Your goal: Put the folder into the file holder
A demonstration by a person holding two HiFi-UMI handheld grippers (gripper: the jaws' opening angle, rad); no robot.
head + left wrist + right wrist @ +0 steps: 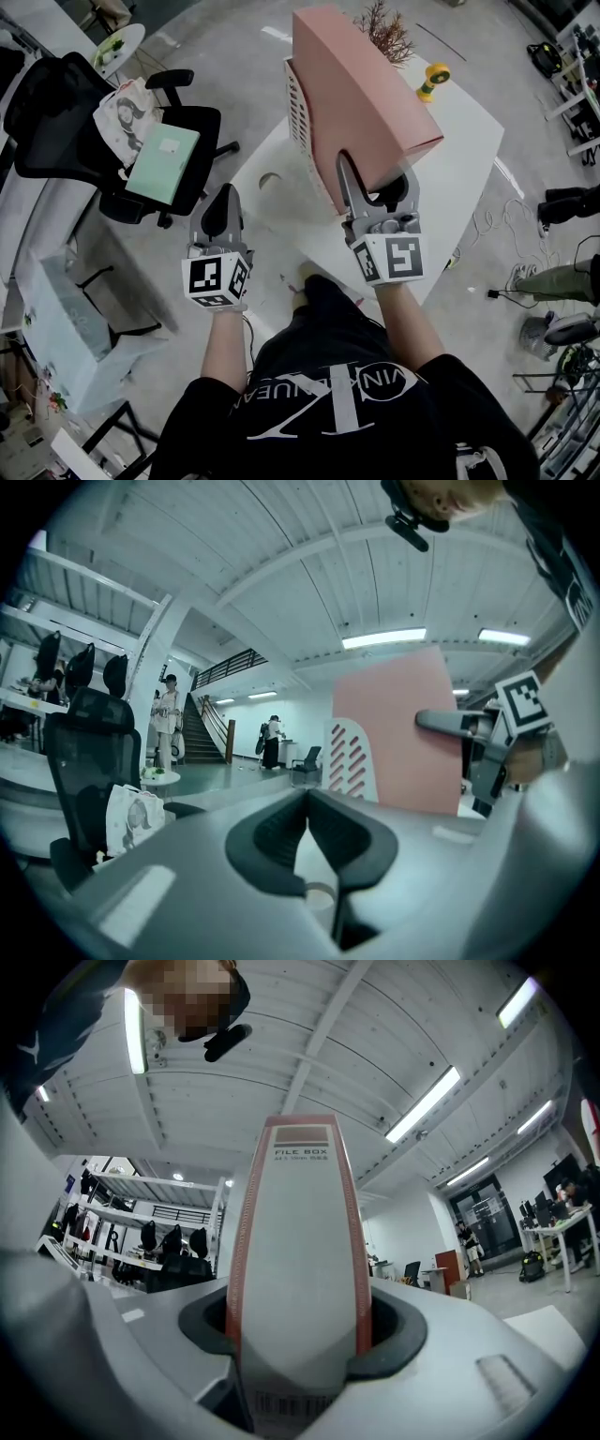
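Observation:
A pink file-box folder (pixel 361 94) with a white spine (pixel 298 1269) is held up over the white table (pixel 459 159), with my right gripper (pixel 380 183) shut on its near spine edge. In the right gripper view the spine fills the gap between the pads of that gripper (pixel 300 1321). The white file holder with slotted sides (pixel 298 122) stands right beside the folder's left face; whether the folder's bottom is inside it is hidden. The left gripper view shows the holder (pixel 352 759) and the folder (pixel 398 728) side by side. My left gripper (pixel 222 211) hovers left of the table, shut and empty.
A black office chair (pixel 56 112) at the left carries a green folder (pixel 161 164) and a printed bag (pixel 122 117). On the table's far part are a dried red plant (pixel 384 33) and a yellow object (pixel 433 80). Desks and cables lie around the floor.

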